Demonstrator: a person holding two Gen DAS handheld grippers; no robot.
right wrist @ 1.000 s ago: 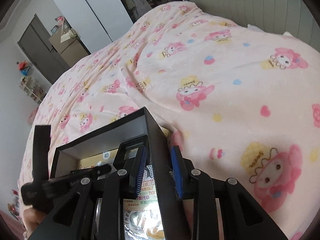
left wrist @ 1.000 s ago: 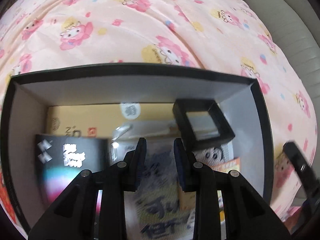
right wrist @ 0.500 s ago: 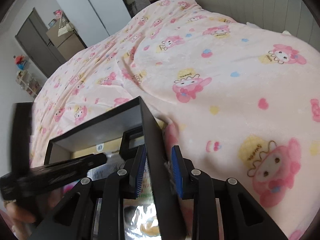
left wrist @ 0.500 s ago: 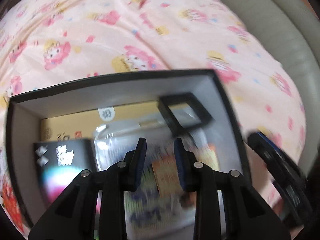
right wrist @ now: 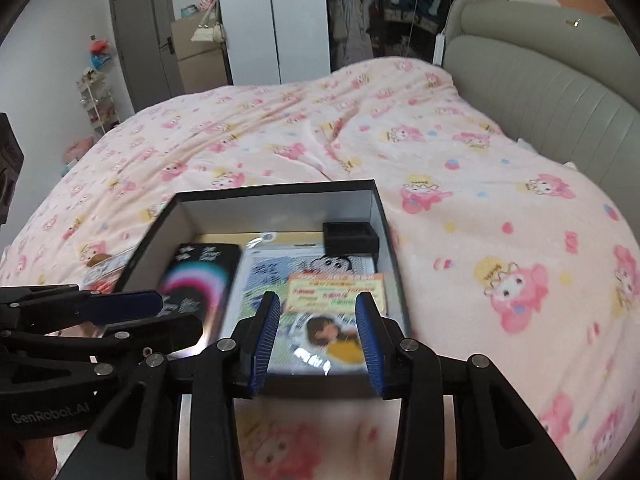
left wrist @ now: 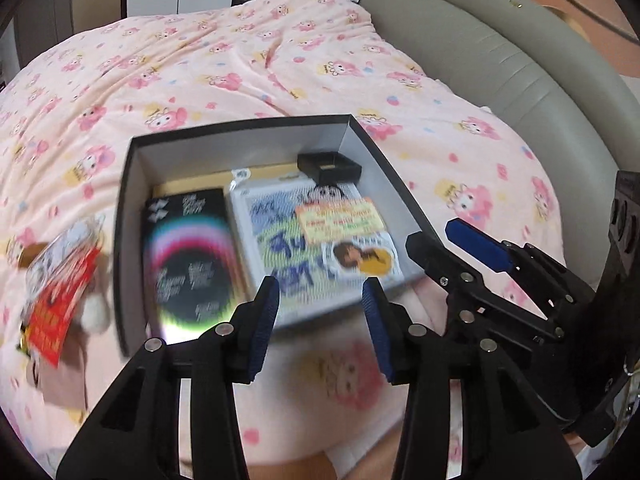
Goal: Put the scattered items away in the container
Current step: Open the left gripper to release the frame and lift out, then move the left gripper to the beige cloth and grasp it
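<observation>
A black open box (left wrist: 244, 128) (right wrist: 280, 192) lies on the pink bed. Inside lie a black booklet with a rainbow arc (left wrist: 188, 256) (right wrist: 196, 276), a plastic-wrapped cartoon packet (left wrist: 320, 236) (right wrist: 316, 296) and a small black tray (left wrist: 330, 166) (right wrist: 350, 236). A red and white packet (left wrist: 60, 284) (right wrist: 106, 270) lies on the blanket left of the box. My left gripper (left wrist: 318, 308) is open and empty, above the box's near edge. My right gripper (right wrist: 316, 330) is open and empty over the cartoon packet. Each gripper shows in the other's view (left wrist: 460, 248) (right wrist: 132, 312).
The pink cartoon blanket (right wrist: 480, 208) covers the whole bed. A grey padded headboard (left wrist: 500, 60) (right wrist: 540, 80) runs along the right. A brown plush item (left wrist: 86, 320) lies under the red packet. Wardrobe doors and a shelf (right wrist: 96, 100) stand at the far wall.
Both grippers have pulled up and back out of the box and opened wider. The whole box with its contents now shows below them.
</observation>
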